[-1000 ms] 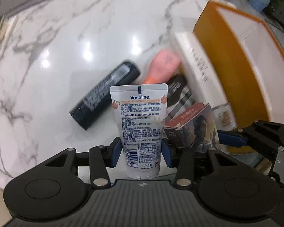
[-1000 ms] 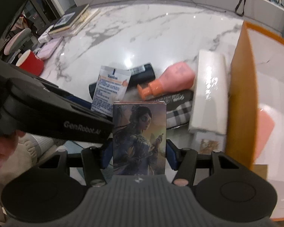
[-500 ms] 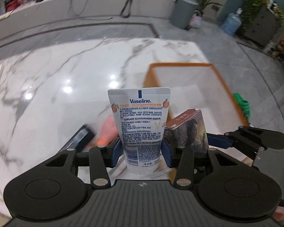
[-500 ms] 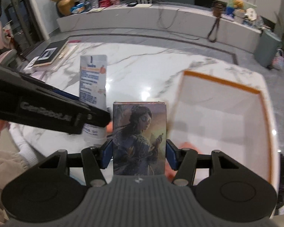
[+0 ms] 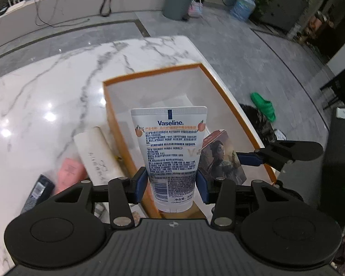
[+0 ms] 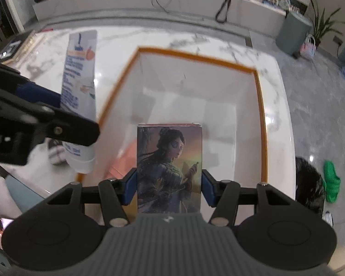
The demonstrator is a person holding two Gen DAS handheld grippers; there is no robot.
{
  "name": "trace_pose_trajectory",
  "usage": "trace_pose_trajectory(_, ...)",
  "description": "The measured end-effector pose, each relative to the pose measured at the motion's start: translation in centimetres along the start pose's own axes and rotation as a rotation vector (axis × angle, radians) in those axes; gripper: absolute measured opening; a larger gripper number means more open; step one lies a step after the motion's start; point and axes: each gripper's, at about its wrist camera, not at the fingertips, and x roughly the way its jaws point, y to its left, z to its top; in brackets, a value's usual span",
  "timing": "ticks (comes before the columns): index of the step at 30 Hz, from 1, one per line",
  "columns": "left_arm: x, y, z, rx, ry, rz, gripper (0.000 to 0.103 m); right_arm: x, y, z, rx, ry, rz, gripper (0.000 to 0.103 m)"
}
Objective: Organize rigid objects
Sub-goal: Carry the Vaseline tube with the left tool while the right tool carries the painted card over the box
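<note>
My left gripper (image 5: 171, 184) is shut on a white Vaseline tube (image 5: 170, 154), held upright over the near left rim of the orange-edged white box (image 5: 154, 74). My right gripper (image 6: 169, 187) is shut on a small picture box (image 6: 169, 168) showing a painted figure, and hangs above the open orange-edged box (image 6: 262, 119). The tube (image 6: 79, 87) and the left gripper's black finger (image 6: 46, 124) show at the left of the right wrist view. The picture box (image 5: 222, 158) appears just right of the tube in the left wrist view.
On the marble table (image 5: 41, 87) left of the box lie a long white carton (image 5: 99, 156), a pink bottle (image 5: 67, 172) and a dark bottle (image 5: 38, 188). Something pink (image 6: 124, 158) lies inside the box. The table edge and floor with a green slipper (image 5: 264, 107) are to the right.
Both grippers have risen and swung right with their loads, from above the pile of items on the marble to above the orange-edged box. Grips are unchanged.
</note>
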Motion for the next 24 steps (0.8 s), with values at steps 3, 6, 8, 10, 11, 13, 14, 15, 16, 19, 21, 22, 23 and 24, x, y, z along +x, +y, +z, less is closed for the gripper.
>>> trace_pose_trajectory(3,1.3,-0.3,0.1,0.01,0.025,0.005,0.051,2.1,-0.9,-0.8,0.019,0.064,0.011,0.057)
trace_pose_trajectory(6,2.2,-0.5,-0.1,0.019,0.048,0.003,0.051,4.1,-1.3,-1.6,0.032,0.115,0.022,0.057)
trace_pose_trajectory(8,2.7,-0.6,-0.1,0.021,0.064,0.005,0.051,5.2,-1.5,-1.9,0.034,0.149,0.019,0.057)
trace_pose_trajectory(10,3.2,-0.7,-0.2,0.024,0.076,0.002,0.052,6.2,-1.8,-2.0,0.042,0.181,0.026,0.057)
trace_pose_trajectory(11,3.5,-0.7,-0.3,0.025,0.085,-0.001,0.051,6.7,-2.0,-2.0,0.049,0.198,0.041,0.057)
trace_pose_trajectory(13,3.9,-0.8,-0.4,0.028,0.097,-0.003,0.052,7.4,-2.3,-2.0,0.059,0.227,0.057,0.057)
trace_pose_trajectory(14,4.1,-0.9,-0.4,0.031,0.101,-0.005,0.052,7.7,-2.4,-1.9,0.064,0.239,0.064,0.057)
trace_pose_trajectory(15,4.3,-1.0,-0.5,0.034,0.106,-0.005,0.052,8.1,-2.5,-1.8,0.066,0.247,0.07,0.057)
trace_pose_trajectory(16,4.5,-1.0,-0.5,0.034,0.112,-0.004,0.052,8.5,-2.6,-1.8,0.069,0.259,0.076,0.057)
trace_pose_trajectory(19,5.0,-1.1,-0.5,0.033,0.126,-0.006,0.051,9.3,-2.6,-1.9,0.086,0.301,0.111,0.057)
trace_pose_trajectory(21,5.3,-1.2,-0.4,0.033,0.131,-0.007,0.052,9.6,-2.3,-2.1,0.085,0.319,0.125,0.058)
trace_pose_trajectory(22,5.5,-1.2,-0.3,0.034,0.135,-0.006,0.052,9.6,-2.2,-2.2,0.082,0.317,0.13,0.058)
trace_pose_trajectory(23,5.6,-1.2,-0.2,0.034,0.137,-0.007,0.052,9.6,-2.3,-2.0,0.081,0.313,0.131,0.059)
trace_pose_trajectory(24,5.7,-1.2,-0.2,0.033,0.14,-0.009,0.052,9.4,-2.3,-2.0,0.074,0.306,0.129,0.059)
